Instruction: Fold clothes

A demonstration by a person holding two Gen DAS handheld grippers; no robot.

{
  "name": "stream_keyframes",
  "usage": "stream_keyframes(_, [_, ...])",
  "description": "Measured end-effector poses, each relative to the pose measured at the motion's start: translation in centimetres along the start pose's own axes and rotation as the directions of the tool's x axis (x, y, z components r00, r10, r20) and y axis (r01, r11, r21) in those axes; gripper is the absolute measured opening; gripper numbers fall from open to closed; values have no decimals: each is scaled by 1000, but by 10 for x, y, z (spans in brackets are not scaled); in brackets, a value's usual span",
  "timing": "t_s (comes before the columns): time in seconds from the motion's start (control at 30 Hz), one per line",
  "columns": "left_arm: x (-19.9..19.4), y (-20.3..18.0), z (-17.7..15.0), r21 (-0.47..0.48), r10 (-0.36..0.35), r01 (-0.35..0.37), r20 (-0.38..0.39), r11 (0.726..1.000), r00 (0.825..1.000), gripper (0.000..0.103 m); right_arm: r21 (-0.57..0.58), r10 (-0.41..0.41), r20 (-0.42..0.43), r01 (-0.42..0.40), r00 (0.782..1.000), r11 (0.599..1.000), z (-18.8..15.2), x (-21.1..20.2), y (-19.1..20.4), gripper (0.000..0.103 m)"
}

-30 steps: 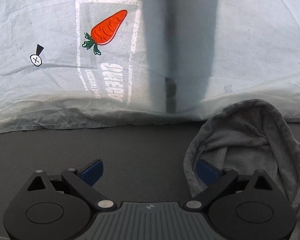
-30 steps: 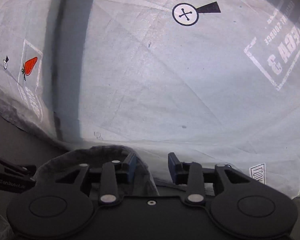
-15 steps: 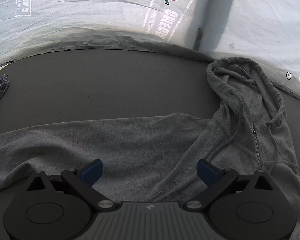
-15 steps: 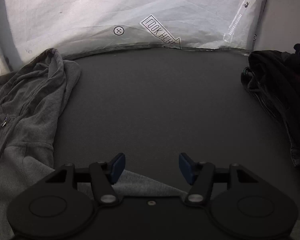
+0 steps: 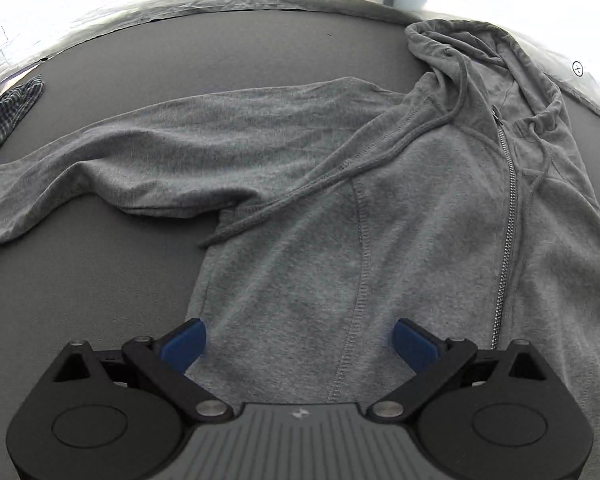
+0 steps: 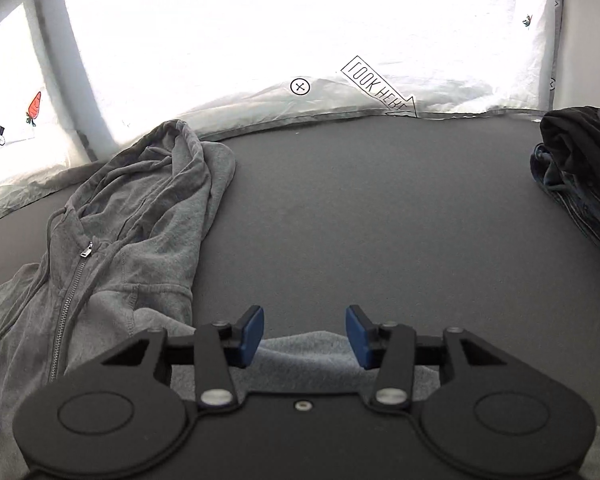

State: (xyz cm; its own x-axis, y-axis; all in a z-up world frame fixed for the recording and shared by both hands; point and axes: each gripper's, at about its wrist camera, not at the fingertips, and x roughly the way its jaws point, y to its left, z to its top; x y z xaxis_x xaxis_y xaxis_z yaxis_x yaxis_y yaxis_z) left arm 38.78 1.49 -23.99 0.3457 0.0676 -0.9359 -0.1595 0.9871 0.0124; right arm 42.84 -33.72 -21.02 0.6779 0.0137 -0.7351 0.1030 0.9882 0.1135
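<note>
Surface: dark grey table (image 6: 380,220), white printed sheet (image 6: 300,40) behind.
Hoodie: grey zip hoodie (image 5: 380,220) flat on table, hood toward sheet.
Left gripper (image 5: 298,338): spread wide over hoodie front, grasping nothing.
Right gripper (image 6: 305,334): released, above hoodie's edge.
Dark clothes (image 6: 580,168): right of hoodie, apart.

Grey hoodie (image 5: 380,208), checked cloth (image 5: 8,108), blue-tipped claws
</note>
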Motion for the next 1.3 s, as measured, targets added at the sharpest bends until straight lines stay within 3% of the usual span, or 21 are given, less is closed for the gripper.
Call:
stream_keyframes(0.13, [9, -6, 3, 3, 18, -18, -18, 1000, 1000, 103, -91, 88, -28, -90, 996, 992, 9, 23, 36, 46])
stream_keyframes(0.23, [10, -7, 4, 8, 16, -16, -16, 1000, 1000, 103, -126, 106, -78, -116, 991, 985, 12, 40, 49, 45])
stream_keyframes(0.3, [11, -7, 5, 9, 15, -15, -20, 1000, 1000, 103, -130, 109, -114, -124, 987, 984, 11, 49, 52, 38])
stream_keyframes(0.4, [12, -8, 7, 12, 14, -13, -25, 1000, 1000, 103, -144, 97, -138, -116, 986, 983, 10, 57, 55, 26])
stream_keyframes(0.43, [12, -8, 8, 12, 13, -13, -26, 1000, 1000, 103, -156, 92, -127, -112, 988, 981, 11, 57, 57, 11])
stream_keyframes(0.47, [12, -8, 8, 13, 13, -12, -28, 1000, 1000, 103, -172, 86, -104, -103, 991, 980, 14, 55, 59, 3])
stream_keyframes(0.63, [14, -8, 11, 16, 10, -10, -36, 1000, 999, 103, -271, 43, 9, -39, 999, 962, 36, 47, 72, 3])
stream_keyframes(0.7, [14, -9, 12, 18, 9, -9, -39, 1000, 999, 103, -323, -1, -5, 0, 1000, 946, 39, 55, 79, 6])
stream_keyframes(0.77, [15, -9, 11, 20, 8, -8, -38, 1000, 999, 103, -375, -70, -28, 54, 997, 925, 35, 64, 82, 29])
stream_keyframes(0.87, [15, -7, 7, 22, 7, -6, -29, 1000, 1000, 103, -317, -88, 30, 93, 996, 944, 29, 47, 67, 42])
stream_keyframes(0.93, [15, -7, 6, 22, 8, -7, -19, 1000, 1000, 103, -250, -81, 57, 93, 995, 964, 22, 30, 54, 41])
stream_keyframes(1.07, [16, -7, 6, 23, 9, -8, -19, 1000, 1000, 103, -225, -68, -13, 63, 998, 972, -1, 19, 30, 14])
stream_keyframes(1.2, [17, -5, 7, 37, -1, 1, -18, 999, 1000, 103, -197, -213, -37, 202, 976, 959, -22, 10, 0, 14])
stream_keyframes(1.3, [14, -2, 4, 49, -6, 7, -23, 999, 1000, 103, -114, -293, -30, 288, 956, 951, -27, -13, -26, 18])
